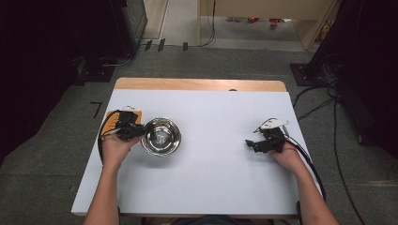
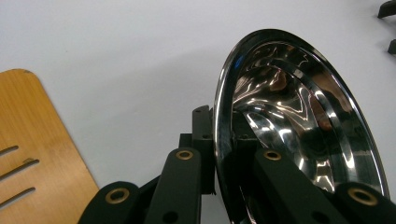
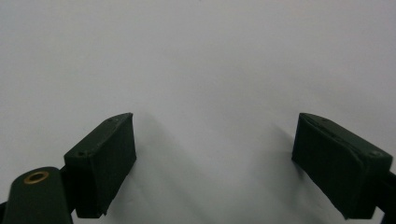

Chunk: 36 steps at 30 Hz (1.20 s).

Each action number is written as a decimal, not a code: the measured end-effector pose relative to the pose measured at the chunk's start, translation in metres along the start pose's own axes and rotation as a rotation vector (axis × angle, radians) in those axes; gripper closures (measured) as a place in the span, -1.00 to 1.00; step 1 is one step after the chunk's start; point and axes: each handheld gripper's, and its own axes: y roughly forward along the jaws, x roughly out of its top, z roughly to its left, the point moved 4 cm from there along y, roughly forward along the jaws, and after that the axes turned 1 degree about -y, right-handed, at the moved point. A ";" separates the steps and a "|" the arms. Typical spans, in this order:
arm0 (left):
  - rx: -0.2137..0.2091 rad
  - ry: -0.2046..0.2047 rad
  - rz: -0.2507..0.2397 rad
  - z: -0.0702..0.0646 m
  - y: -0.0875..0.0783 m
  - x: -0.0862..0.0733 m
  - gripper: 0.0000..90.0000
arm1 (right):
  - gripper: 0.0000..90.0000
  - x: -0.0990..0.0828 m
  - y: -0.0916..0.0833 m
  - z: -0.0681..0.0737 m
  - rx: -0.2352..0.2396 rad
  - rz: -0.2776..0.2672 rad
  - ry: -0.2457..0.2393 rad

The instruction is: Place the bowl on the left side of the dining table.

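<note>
Steel bowl, high view: the shiny round steel bowl (image 1: 161,136) sits on the white table cover (image 1: 211,178), left of the middle, just beside the person's left hand.
Left gripper, high view: the left gripper (image 1: 141,130) reaches the bowl's left rim, with an orange-brown wooden spatula (image 1: 110,120) under and behind it.
Right gripper, high view: the right gripper (image 1: 250,144) rests low on the cover, well apart from the bowl, jaws pointing left.
Steel bowl, left gripper view: the bowl (image 2: 299,121) appears tilted, its rim pinched between the two black jaws; the left gripper (image 2: 217,154) is clamped on that rim.
Spatula, left gripper view: the slotted wooden spatula (image 2: 32,144) lies flat at the left.
Right gripper, right gripper view: the right gripper (image 3: 212,149) has its jaws spread wide, with bare white cover (image 3: 196,56) between them.
</note>
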 end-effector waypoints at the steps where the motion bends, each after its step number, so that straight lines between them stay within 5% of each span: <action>1: 0.000 0.000 0.000 0.001 -0.001 0.000 0.90 | -0.71 0.000 0.000 0.000 0.000 0.000 0.000; 36: 0.056 -0.077 -0.041 0.028 -0.015 -0.005 0.90 | -0.71 0.000 0.000 0.000 0.000 -0.001 0.002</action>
